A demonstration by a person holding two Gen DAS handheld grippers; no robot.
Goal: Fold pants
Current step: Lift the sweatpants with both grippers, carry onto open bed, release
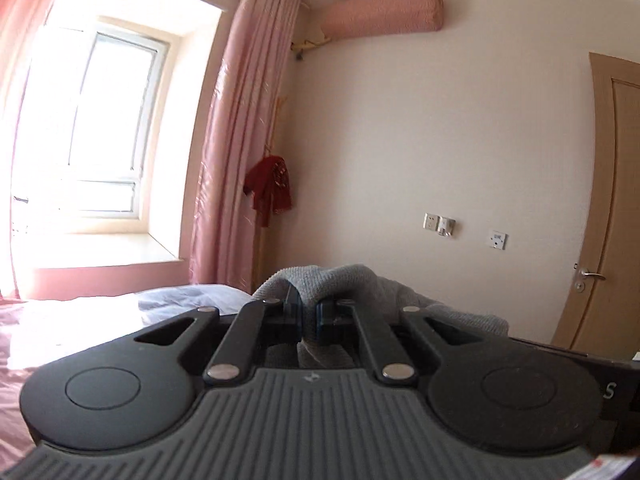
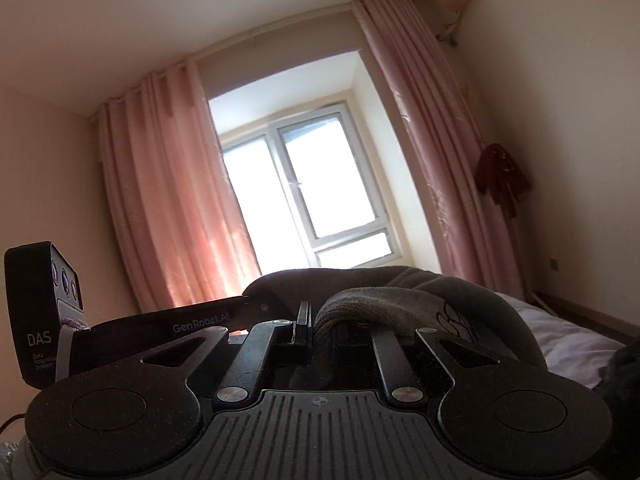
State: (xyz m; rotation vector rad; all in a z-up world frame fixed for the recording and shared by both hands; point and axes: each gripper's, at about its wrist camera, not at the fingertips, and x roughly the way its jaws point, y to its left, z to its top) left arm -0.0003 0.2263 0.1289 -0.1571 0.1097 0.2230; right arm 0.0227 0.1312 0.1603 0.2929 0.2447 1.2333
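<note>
Left gripper (image 1: 307,314): lower centre of the left wrist view; its 2 fingers are clenched on a fold of the pants (image 1: 320,280).
Right gripper (image 2: 322,326): lower centre of the right wrist view; its 2 fingers are clamped on a thick rolled edge of the pants (image 2: 380,300).
Pants: grey knit fabric, bunched over both sets of fingertips and held above the bed; in the right wrist view the cloth arcs to the right of centre frame.
Left gripper body (image 2: 44,312): black housing marked "DAS", left edge of the right wrist view.
Bed (image 1: 80,320): pinkish cover, lower left of the left wrist view, below the grippers.
Curtains (image 2: 168,200): pink, flanking the window (image 2: 312,200), centre frame.
Red garment (image 1: 270,188): hangs by the right curtain.
Door (image 1: 616,208): right edge, far wall.
</note>
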